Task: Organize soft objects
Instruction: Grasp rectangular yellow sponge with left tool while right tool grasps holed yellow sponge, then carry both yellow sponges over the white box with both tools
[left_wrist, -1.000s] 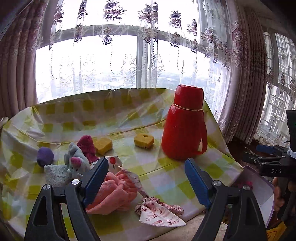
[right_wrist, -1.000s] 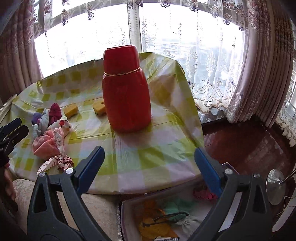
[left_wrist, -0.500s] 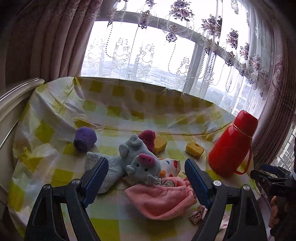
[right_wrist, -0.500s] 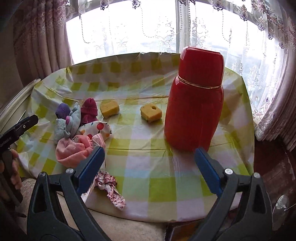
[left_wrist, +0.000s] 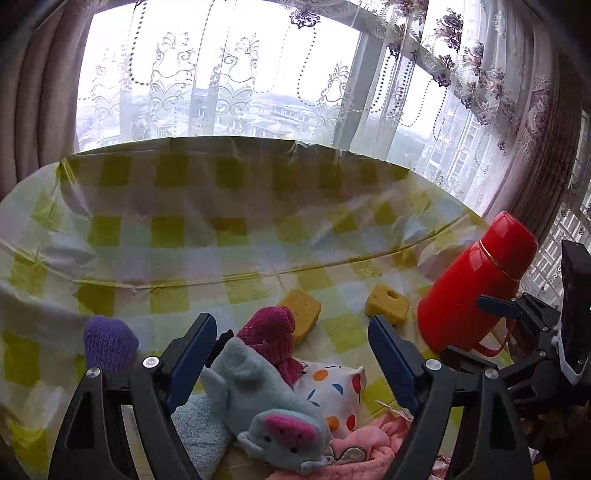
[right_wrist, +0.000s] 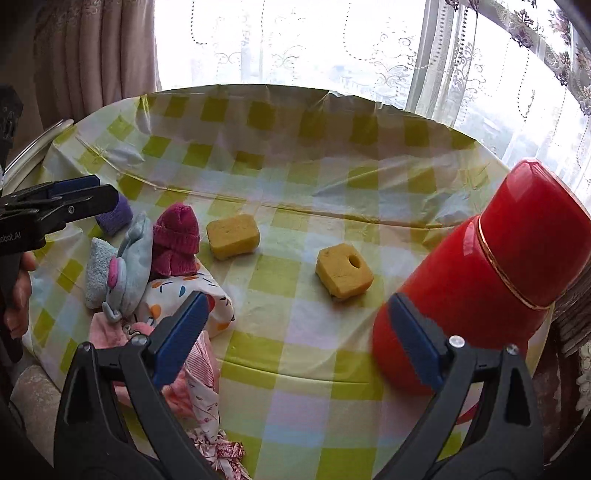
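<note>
A heap of soft things lies on the checked tablecloth (left_wrist: 229, 258): a blue plush pig (left_wrist: 273, 402), a magenta knit hat (left_wrist: 271, 332), a purple knit piece (left_wrist: 109, 343), a spotted white cloth (left_wrist: 332, 391) and a pink cloth (left_wrist: 369, 446). My left gripper (left_wrist: 290, 334) hangs open just above the pig and hat, touching nothing. My right gripper (right_wrist: 298, 301) is open over bare cloth, right of the heap (right_wrist: 127, 266). Two yellow sponges, one plain (right_wrist: 232, 236) and one holed (right_wrist: 343, 273), lie beyond it.
A tall red thermos (right_wrist: 480, 273) stands at the table's right side, close to my right finger. A floral fabric piece (right_wrist: 218, 450) hangs at the near table edge. Lace curtains and a window lie behind the table. A hand holds the left tool at the left border of the right wrist view.
Both views have swung left over the table and closer. The soft heap now sits under my left gripper; the thermos has slid to the right of both views. The floor bin is out of sight.
</note>
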